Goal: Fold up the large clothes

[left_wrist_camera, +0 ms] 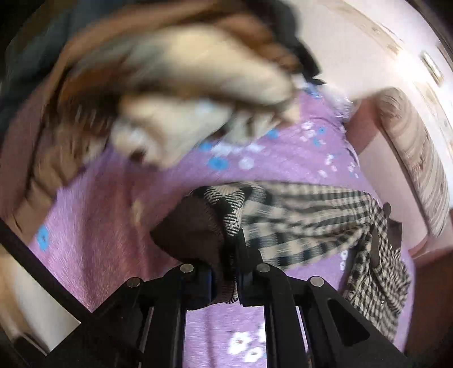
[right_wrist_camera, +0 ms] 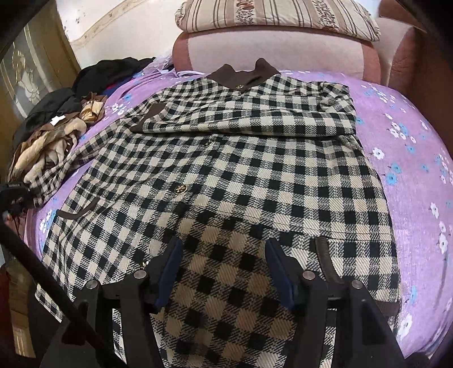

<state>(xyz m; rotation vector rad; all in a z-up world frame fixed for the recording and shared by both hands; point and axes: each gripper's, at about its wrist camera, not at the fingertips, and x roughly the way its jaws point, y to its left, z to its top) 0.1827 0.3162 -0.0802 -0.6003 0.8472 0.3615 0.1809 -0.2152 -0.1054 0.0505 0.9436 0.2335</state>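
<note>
A black-and-cream checked coat (right_wrist_camera: 240,175) lies flat on the purple bedsheet (right_wrist_camera: 410,158), with its brown collar (right_wrist_camera: 246,76) toward the headboard. One sleeve (right_wrist_camera: 249,119) is folded across the chest. The other sleeve (right_wrist_camera: 65,167) stretches out to the left. My left gripper (left_wrist_camera: 233,254) is shut on that sleeve's brown cuff (left_wrist_camera: 192,226), and the checked sleeve cloth (left_wrist_camera: 305,220) trails off to the right. My right gripper (right_wrist_camera: 225,269) stands open over the coat's lower front, its blue-padded fingers (right_wrist_camera: 170,269) wide apart with flat cloth between them.
A heap of beige, brown and black clothes (right_wrist_camera: 56,133) lies on the bed's left side and shows blurred in the left wrist view (left_wrist_camera: 184,93). A pink headboard (right_wrist_camera: 269,53) carries a striped pillow (right_wrist_camera: 277,14). A wooden door (right_wrist_camera: 31,65) stands at the left.
</note>
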